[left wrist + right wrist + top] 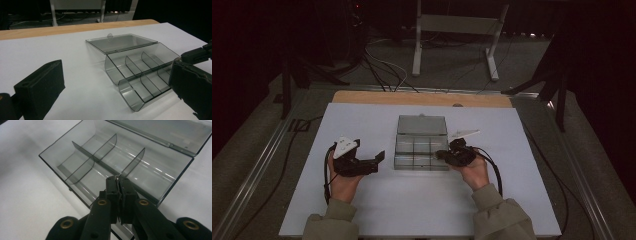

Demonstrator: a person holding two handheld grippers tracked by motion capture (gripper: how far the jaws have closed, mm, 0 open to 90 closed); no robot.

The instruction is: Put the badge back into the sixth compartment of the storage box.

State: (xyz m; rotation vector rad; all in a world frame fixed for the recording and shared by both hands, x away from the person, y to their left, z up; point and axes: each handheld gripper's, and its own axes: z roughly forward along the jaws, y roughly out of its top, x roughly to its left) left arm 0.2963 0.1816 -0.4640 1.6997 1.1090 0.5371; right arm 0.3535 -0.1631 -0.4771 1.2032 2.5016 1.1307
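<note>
A smoky clear plastic organiser box point(421, 152) lies open in the middle of the white table, its lid point(422, 125) folded flat behind it. Thin dividers point(92, 157) split it into several empty compartments. My left gripper point(369, 150) rests on the table just left of the box, open, with nothing held; its wide-apart jaws frame the box point(140, 75) in the left gripper view. My right gripper point(439, 154) is shut, its tips point(118, 180) just above the box's right-hand compartments, over a divider. A tiny glint shows at the tips; I cannot tell what it is.
The white table top point(362, 210) ends at a wooden strip point(422, 98) at the back. Beyond it on the floor stand a grey metal frame point(457, 25) and loose cables point(382, 67). Dark stand legs flank both sides.
</note>
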